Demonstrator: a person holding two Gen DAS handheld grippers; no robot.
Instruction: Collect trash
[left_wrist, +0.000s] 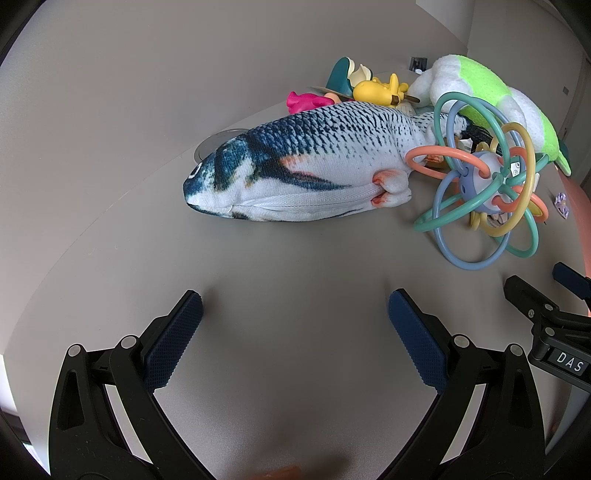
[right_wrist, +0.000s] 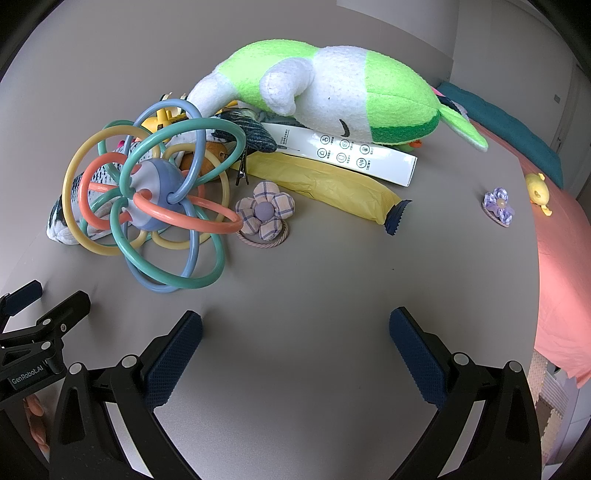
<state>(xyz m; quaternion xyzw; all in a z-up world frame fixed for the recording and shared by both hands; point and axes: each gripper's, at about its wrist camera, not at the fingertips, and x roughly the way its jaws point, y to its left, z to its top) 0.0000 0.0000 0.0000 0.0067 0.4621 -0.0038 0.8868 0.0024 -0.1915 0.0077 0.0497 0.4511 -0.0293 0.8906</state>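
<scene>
Holding both tools low over the grey table (left_wrist: 110, 240), I see my left gripper (left_wrist: 294, 314) with its fingers spread wide and nothing between them; the blue pads (left_wrist: 173, 339) hover just above the bare surface. In front of it lies the fish toy (left_wrist: 303, 166), its head to the left. Behind the fish stand small toys, one pink (left_wrist: 301, 101) and one yellow (left_wrist: 380, 90). To the right is the ring rattle (left_wrist: 484, 177), touching the fish tail. At the right edge of the left view my other tool shows a label that reads "DAS".

My right gripper (right_wrist: 295, 336) is also spread wide and empty, low over the table. At the left edge of its view, the left tool carries a label "GenRobot.AI". Beyond are the rattle, then a checked flower hair tie (right_wrist: 265, 209) just beside it. The yellow wrapper (right_wrist: 332, 184), the trash here, lies flat on the table behind the flower, partly under a white box (right_wrist: 354, 153) with round icons and small print I cannot read. A green and white plush (right_wrist: 332, 88) rests on the box. Further right lies a purple flower (right_wrist: 498, 205), well apart.
</scene>
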